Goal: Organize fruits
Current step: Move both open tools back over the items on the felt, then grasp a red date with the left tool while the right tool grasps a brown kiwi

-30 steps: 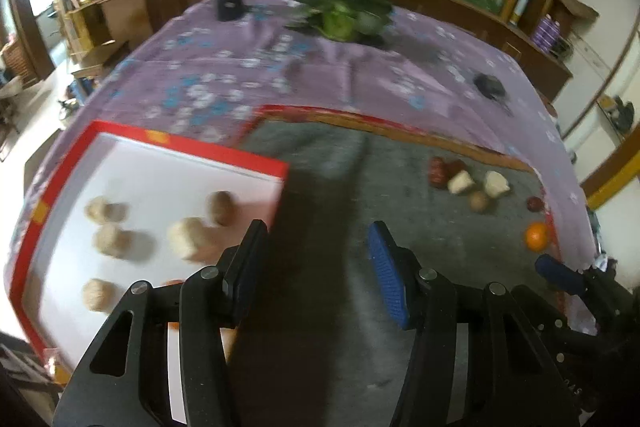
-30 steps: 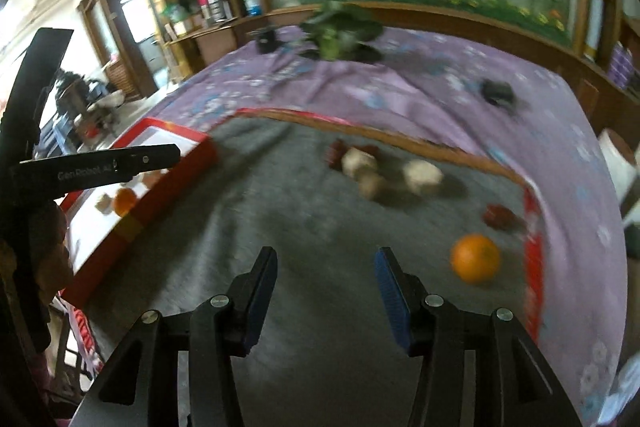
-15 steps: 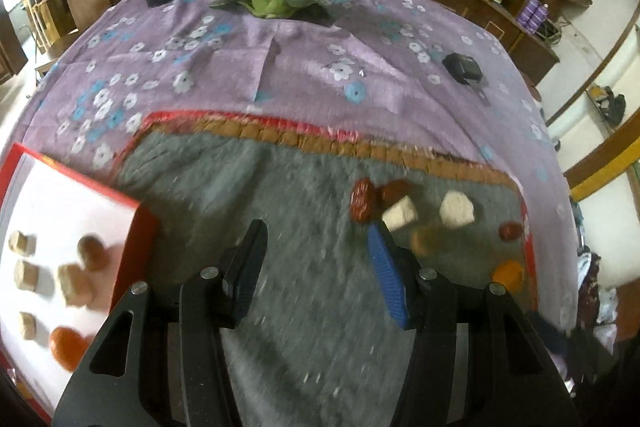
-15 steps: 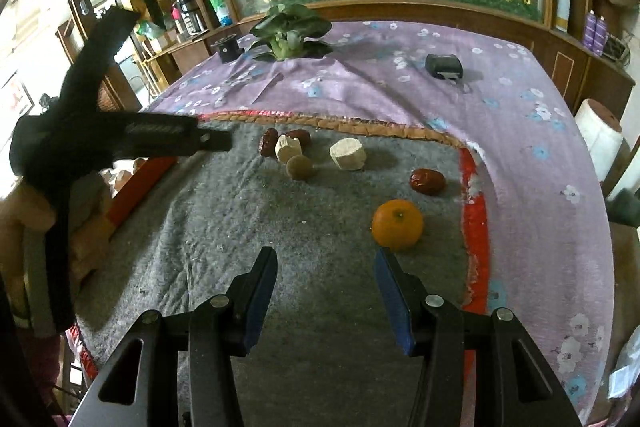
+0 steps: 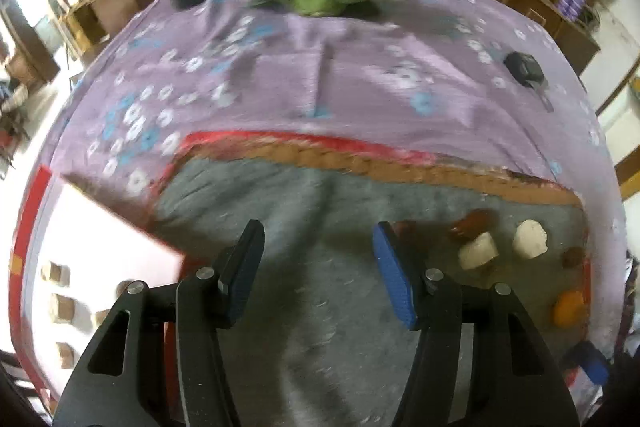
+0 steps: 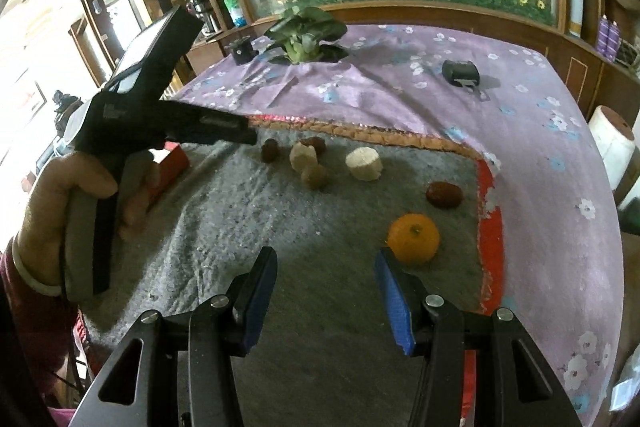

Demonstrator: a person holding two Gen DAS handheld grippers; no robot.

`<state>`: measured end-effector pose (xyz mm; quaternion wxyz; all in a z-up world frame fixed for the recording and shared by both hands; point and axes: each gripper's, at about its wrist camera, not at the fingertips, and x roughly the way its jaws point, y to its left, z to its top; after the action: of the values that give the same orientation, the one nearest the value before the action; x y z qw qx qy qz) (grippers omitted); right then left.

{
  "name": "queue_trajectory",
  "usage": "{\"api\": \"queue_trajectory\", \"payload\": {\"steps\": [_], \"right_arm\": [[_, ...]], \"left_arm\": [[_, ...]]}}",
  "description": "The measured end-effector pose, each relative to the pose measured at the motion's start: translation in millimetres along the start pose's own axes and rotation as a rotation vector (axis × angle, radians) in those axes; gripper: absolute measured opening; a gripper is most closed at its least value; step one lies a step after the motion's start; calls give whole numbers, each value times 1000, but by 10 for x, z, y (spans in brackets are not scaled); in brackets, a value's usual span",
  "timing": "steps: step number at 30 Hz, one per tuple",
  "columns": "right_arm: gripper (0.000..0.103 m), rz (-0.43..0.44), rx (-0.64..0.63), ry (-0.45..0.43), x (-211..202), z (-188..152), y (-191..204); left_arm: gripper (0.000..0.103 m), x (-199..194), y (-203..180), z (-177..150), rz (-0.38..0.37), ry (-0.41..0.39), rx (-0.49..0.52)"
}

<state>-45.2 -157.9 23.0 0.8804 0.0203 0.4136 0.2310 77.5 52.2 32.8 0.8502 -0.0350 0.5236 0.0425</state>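
Loose fruit lies on the grey mat [image 6: 224, 227]: an orange [image 6: 414, 238], a red date [image 6: 443, 194], two pale chunks [image 6: 363, 164], a brown round fruit [image 6: 315, 176] and dark dates [image 6: 269, 150]. My right gripper [image 6: 326, 273] is open and empty, just left of and before the orange. My left gripper [image 5: 318, 247] is open and empty over the mat; in the right wrist view it [image 6: 224, 131] hangs close to the dates. The red-rimmed white tray [image 5: 100, 239] at the left holds several fruit pieces. The pale chunks [image 5: 478, 251] and orange [image 5: 568, 305] show in the left wrist view.
A purple flowered cloth [image 6: 400, 75] covers the table beyond the mat. A leafy green plant [image 6: 304, 35], a small black pot [image 6: 243, 51] and a black device [image 6: 460, 71] sit on it. A white roll [image 6: 612, 137] stands off the right edge.
My left gripper has swung from over the tray toward the loose fruit on the right. My right gripper has moved closer to the orange. Both stay open.
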Motion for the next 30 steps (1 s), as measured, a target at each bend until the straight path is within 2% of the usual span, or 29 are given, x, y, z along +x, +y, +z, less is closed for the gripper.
{"api": "queue_trajectory", "payload": {"steps": [3,7,19,21,22,23,24,28,30], "right_arm": [[50,9,7,1,21,6,-2],[50,6,-2,18,51,-5,20],[50,12,17,35,131,-8,-21],[50,27,9,39,164,11,0],[50,39,6,37,179,15,10],[50,49,2,37,203,29,23],[50,53,-2,36,225,41,35],[50,48,-25,21,375,145,84],[46,31,-44,20,480,217,101]], "left_arm": [[57,-80,88,-49,-66,7,-42],[57,-54,-100,-86,-150,31,-32],[57,187,-388,-2,-177,71,-8],[37,205,-395,3,-176,64,0],[32,214,-385,11,-155,61,3],[22,214,-365,14,-162,56,1],[18,220,-337,18,-198,58,-4],[18,177,-247,2,-227,58,-22],[18,109,-222,-26,-228,41,-21]]}}
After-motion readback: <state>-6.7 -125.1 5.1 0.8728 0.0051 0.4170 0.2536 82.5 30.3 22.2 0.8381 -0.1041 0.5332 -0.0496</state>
